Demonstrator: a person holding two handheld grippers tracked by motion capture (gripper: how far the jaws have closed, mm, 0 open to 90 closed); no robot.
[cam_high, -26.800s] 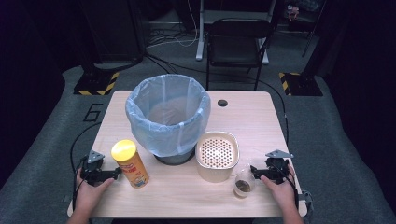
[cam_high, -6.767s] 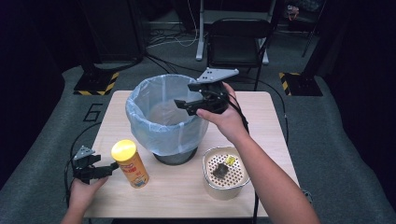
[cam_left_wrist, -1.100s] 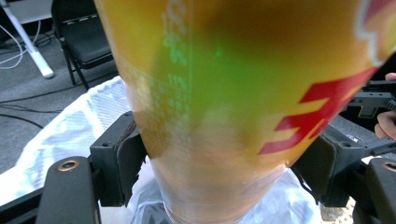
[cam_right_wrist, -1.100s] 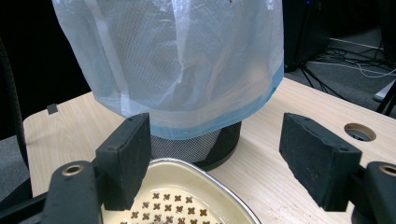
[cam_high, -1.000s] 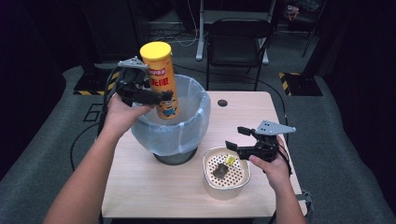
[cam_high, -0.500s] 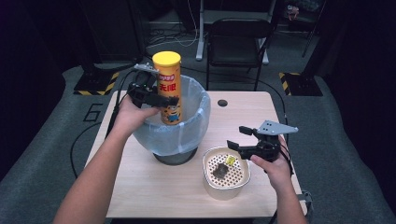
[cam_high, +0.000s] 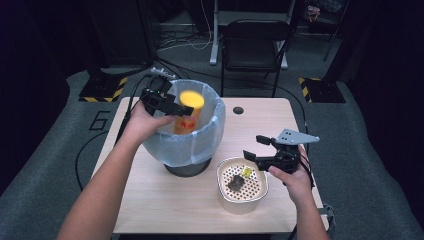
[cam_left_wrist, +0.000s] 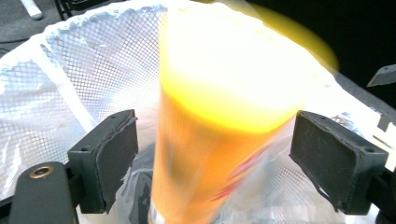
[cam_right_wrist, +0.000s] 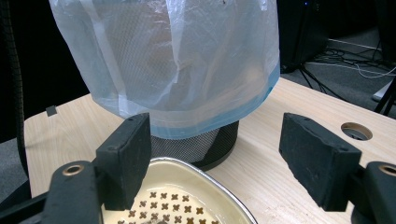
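Chip can (cam_left_wrist: 219, 121) between left gripper's (cam_left_wrist: 215, 163) just-opened jaws, untouched, inside bin (cam_high: 200, 145).

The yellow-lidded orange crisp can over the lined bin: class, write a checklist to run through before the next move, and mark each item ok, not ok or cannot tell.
1. Yellow-lidded orange crisp can is inside the rim of the mesh bin with the pale blue plastic liner: ok.
2. Left hand-held gripper has let go: ok; its jaws have just been opening, and both pads stand apart from the blurred can.
3. Can has come to rest: cannot tell, it is blurred.
4. Right hand-held gripper is empty: ok, nothing lies between its pads.
5. Cream perforated bowl sits flat on the light wooden table: ok.
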